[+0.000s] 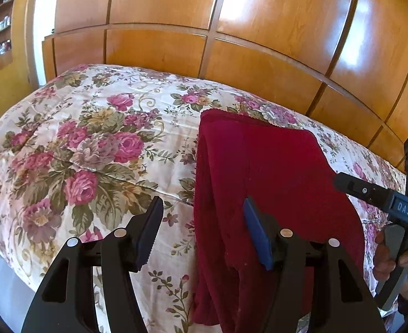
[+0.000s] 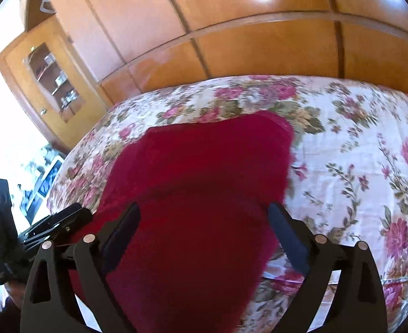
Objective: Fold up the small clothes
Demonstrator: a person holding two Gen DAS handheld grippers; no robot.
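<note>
Red cloth [image 1: 273, 172] lying on flowered bedspread [image 1: 93, 138], right of centre in left view, centre in right view, hanging over near edge. Left gripper [image 1: 204, 222] open at bottom, gripping nothing, straddling cloth's left edge. Right gripper [image 2: 204, 230] wide open above cloth, pads clear. Wooden panels [image 1: 259, 27] across top.

A floral bedspread [image 1: 87, 144] covers the bed across the lower frame; glossy wooden wardrobe panels [image 1: 259, 27] fill the top; a glass-fronted cabinet [image 2: 52, 83] with small items stands upper left.
</note>
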